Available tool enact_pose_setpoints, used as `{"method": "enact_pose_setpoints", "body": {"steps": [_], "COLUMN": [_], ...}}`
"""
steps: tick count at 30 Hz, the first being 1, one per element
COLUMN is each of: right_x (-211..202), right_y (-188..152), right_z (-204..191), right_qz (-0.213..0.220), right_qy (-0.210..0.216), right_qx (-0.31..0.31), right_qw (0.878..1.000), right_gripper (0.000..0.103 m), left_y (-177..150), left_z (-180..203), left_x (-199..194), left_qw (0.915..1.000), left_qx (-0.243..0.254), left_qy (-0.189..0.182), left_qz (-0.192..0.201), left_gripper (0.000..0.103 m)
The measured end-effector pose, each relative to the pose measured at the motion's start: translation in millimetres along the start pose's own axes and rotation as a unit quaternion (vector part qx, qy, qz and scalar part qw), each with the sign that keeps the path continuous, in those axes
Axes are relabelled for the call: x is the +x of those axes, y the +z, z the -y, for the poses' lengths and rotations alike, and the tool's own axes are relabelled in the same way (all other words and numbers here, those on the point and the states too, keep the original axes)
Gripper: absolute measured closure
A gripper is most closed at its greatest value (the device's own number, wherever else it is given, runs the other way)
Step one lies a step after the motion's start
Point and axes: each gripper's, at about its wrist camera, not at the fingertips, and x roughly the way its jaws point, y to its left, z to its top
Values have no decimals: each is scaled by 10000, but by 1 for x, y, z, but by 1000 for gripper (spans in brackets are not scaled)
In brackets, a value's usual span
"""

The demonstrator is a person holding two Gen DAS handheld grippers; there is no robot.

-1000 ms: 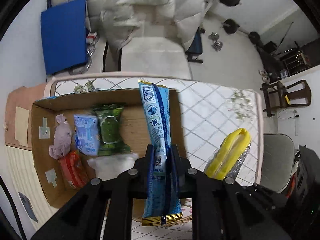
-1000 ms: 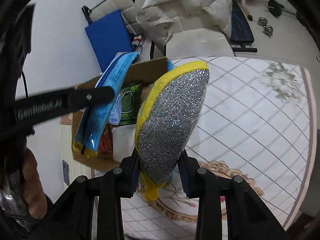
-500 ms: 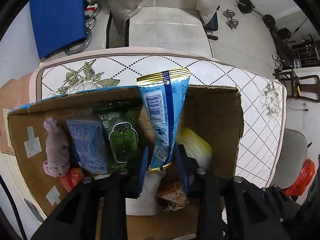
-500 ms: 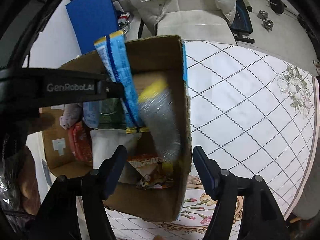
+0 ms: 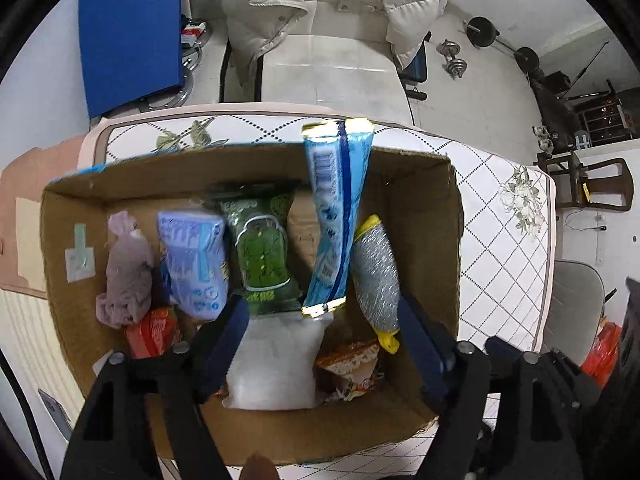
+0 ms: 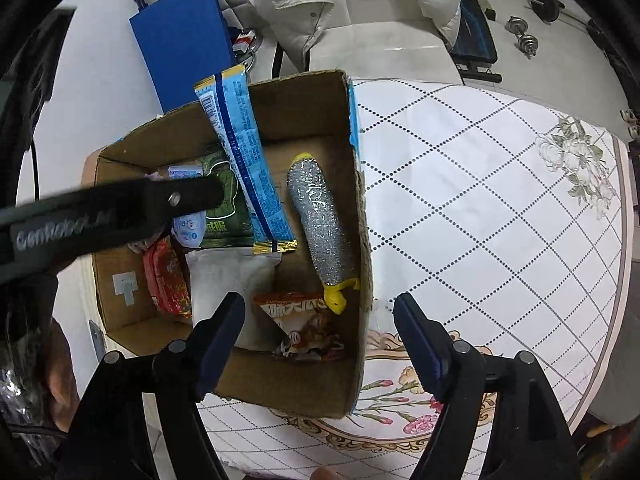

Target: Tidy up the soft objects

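quilted white cloth with a dotted diamond pattern and flower prints covers the table (image 6: 500, 216) below you, and the open cardboard box (image 5: 416, 184) sits on it. your left gripper (image 5: 320, 336) hangs over the box with its jaws spread; they have just been opening, and nothing is pinched between them. the long blue packet (image 5: 336, 216) leans inside, its top end resting against the far wall and poking above the rim. just beside it, near the right wall, the silver scrubber (image 5: 374, 276) with yellow ends lies free. your right gripper (image 6: 318, 328) is also spread, its jaws just opened and bare, hovering over the box's right wall. around the two lie a green packet (image 5: 264, 252), a pale blue pack (image 5: 194, 256), a white pouch (image 5: 276, 364), a red wrapper (image 5: 150, 334), an orange snack bag (image 5: 352, 366) and what looks like a mauve cloth (image 5: 126, 272), though blur makes that hard to confirm.
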Motion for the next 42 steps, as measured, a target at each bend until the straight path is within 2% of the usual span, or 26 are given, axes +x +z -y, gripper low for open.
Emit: {"method": "enact_pose_setpoints", "body": {"steps": [1, 2, 4, 6, 13, 16, 23, 28, 31, 36, 42], "right_x": [-2, -3, -7, -14, -46, -58, -83, -126, -157, -202, -245], "right_y": [-2, -3, -7, -13, -43, -61, -93, -122, -147, -190, -227], "right_z": [-1, -1, -1, -1, -17, -25, -32, -39, -43, -43, -45], "right_qz": [29, 57, 179, 389, 1030, 1214, 1402, 1772, 2007, 2326, 2621], "right_qy": [-21, -47, -137, -201, -611, -682, -545, -485, -511, -565, -588], "right_qx": [4, 6, 25, 15, -293, -384, -446, -525, -612, -571, -565], "right_qw": [10000, 10000, 9997, 9990, 9924, 9895, 9876, 9816, 9764, 9693, 9616], "right_gripper": [23, 21, 6, 0, 0, 0, 0, 0, 0, 0, 0], "left_y": [-4, -8, -17, -28, -76, -97, -134, -164, -188, -226, -266], "left_z": [-1, -2, -3, -8, -21, -22, -19, -4, 8, 27, 41], "left_x": [-3, -6, -12, -21, -65, -79, -109, -136, -155, -189, -225], "left_qw": [9999, 9997, 9991, 9982, 9887, 9852, 9784, 9704, 9677, 9579, 9496], "left_qx": [19, 38, 51, -4, -228, -190, -186, -239, -196, -160, -129], "left_qy": [89, 172, 287, 323, 679, 829, 1031, 1205, 1141, 1259, 1233], "left_qz": [83, 167, 314, 501, 1315, 1487, 1783, 2081, 2239, 2575, 2880], "left_gripper": [12, 8, 4, 2, 2, 2, 2, 2, 2, 2, 2]}}
